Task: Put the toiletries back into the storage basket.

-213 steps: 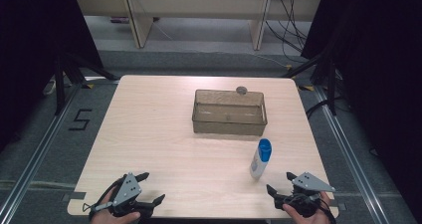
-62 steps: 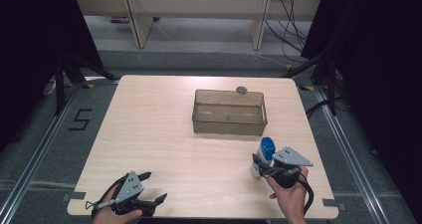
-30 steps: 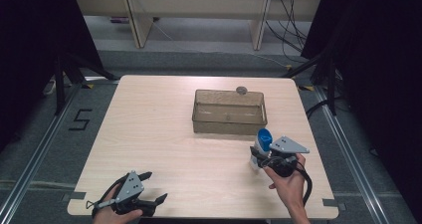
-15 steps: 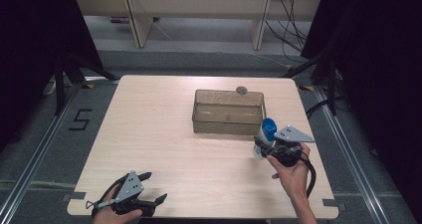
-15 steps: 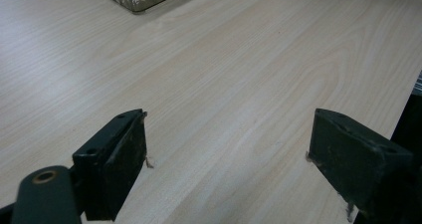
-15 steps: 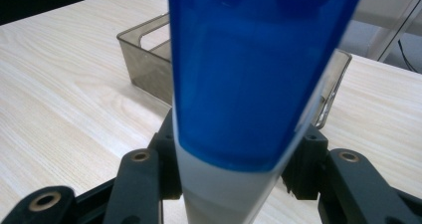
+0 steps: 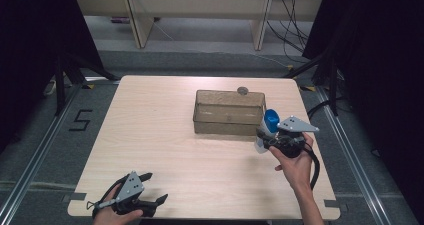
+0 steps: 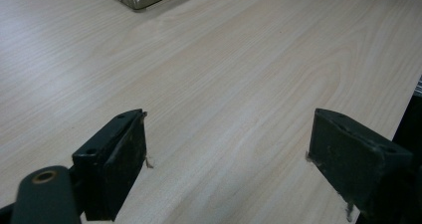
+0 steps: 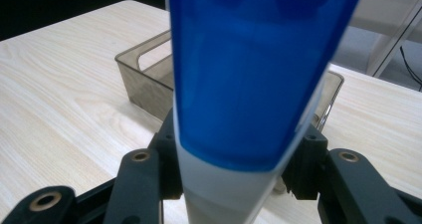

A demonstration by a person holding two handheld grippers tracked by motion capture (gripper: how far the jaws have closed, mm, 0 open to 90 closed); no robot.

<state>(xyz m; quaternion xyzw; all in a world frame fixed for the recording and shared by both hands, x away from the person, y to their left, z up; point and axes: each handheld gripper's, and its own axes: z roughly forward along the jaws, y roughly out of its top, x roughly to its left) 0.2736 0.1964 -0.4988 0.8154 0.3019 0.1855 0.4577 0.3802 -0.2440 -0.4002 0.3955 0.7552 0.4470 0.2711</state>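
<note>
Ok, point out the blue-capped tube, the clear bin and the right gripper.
blue-capped tube [image 7: 270, 121]: high view, on its blue cap.
clear bin [image 7: 227, 130]: high view, on its near wall.
right gripper [image 9: 234, 184]: right gripper view, between its jaws, clamped on the tube.

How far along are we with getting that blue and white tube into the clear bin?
Picked up: the right gripper is shut on the tube, held beside the bin. Left to do: drop it inside. The left gripper rests open near the table's front edge.

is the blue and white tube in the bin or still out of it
Out. The right gripper holds the tube clamped in the air beside the right end of the bin, not over its opening.
</note>
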